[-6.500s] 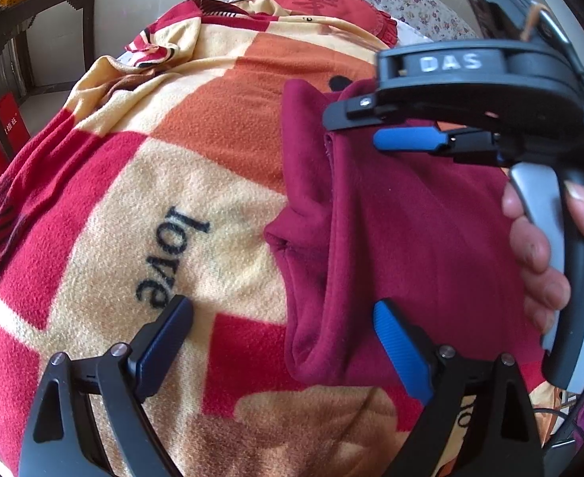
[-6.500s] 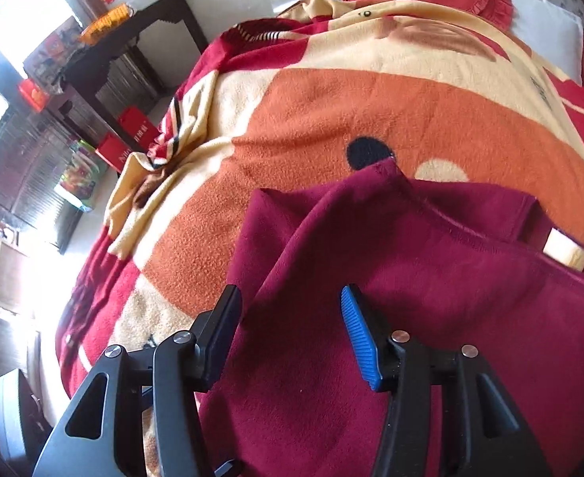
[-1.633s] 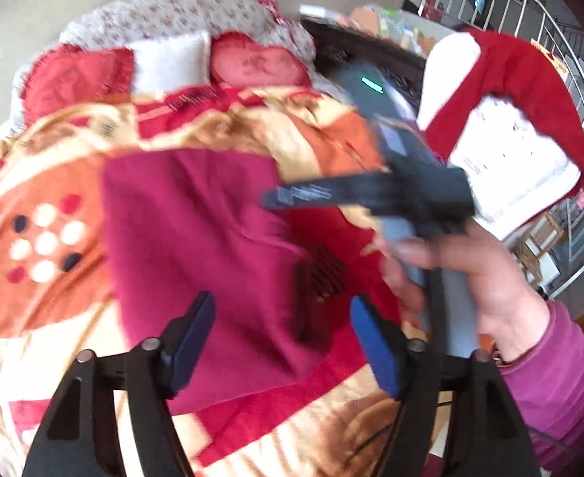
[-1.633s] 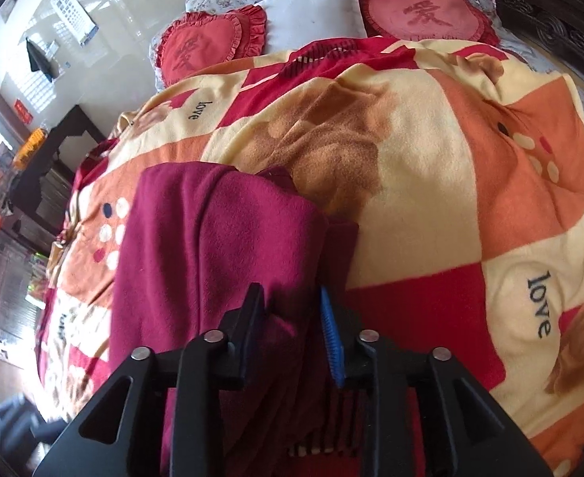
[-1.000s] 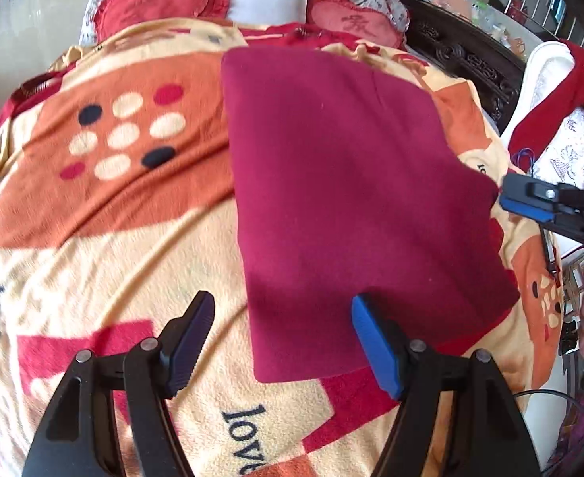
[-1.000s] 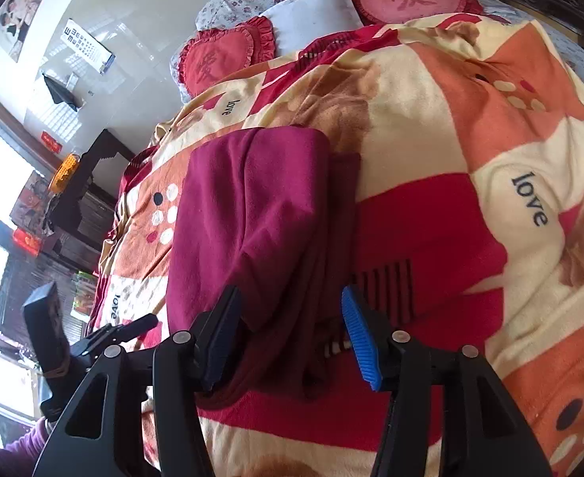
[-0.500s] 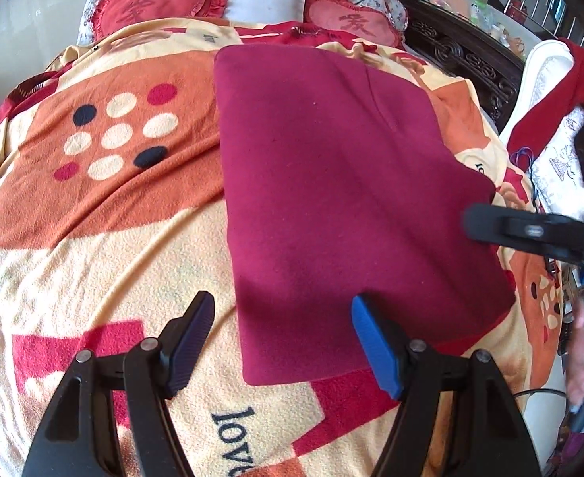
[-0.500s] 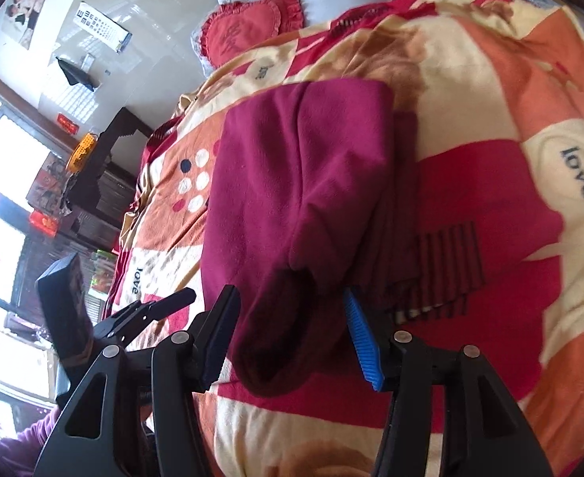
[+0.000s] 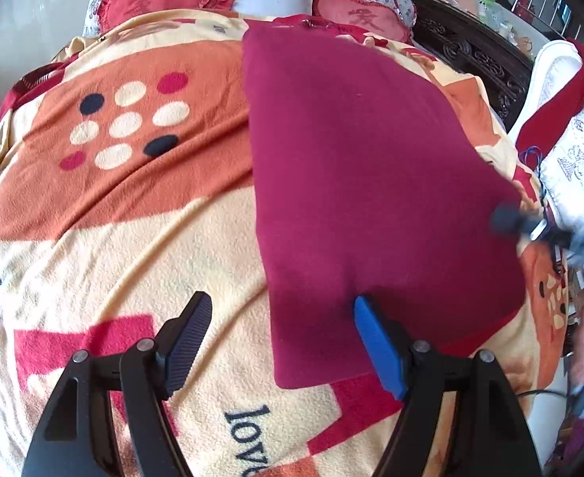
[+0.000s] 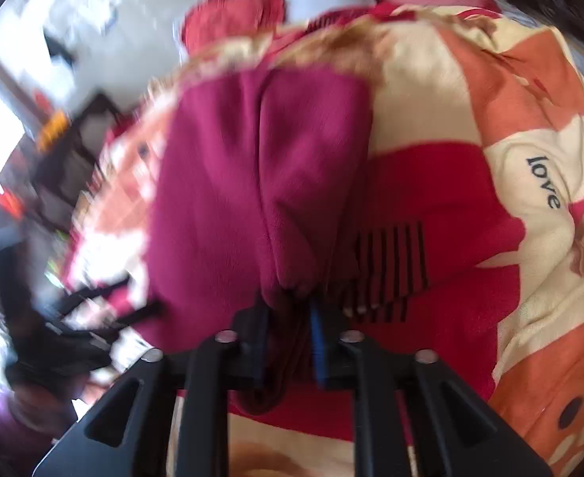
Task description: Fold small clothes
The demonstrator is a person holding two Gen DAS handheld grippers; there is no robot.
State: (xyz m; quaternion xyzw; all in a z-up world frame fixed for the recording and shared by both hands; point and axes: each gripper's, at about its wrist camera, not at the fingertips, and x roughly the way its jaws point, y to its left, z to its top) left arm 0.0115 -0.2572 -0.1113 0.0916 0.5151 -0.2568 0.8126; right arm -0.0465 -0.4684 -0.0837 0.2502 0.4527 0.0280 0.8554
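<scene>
Pinching the maroon garment [image 10: 260, 183], the right hand-held gripper [image 10: 288, 330] stays blurred.

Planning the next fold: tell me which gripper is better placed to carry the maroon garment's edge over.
Right. The right gripper is shut on the maroon garment, already pinching its bunched edge. The left gripper is open at the near edge on the blanket, holding nothing.

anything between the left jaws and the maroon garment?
Nothing visible. The left gripper is open right at the near edge of the maroon garment, which lies flat on the blanket; its blue finger overlaps the cloth.
</scene>
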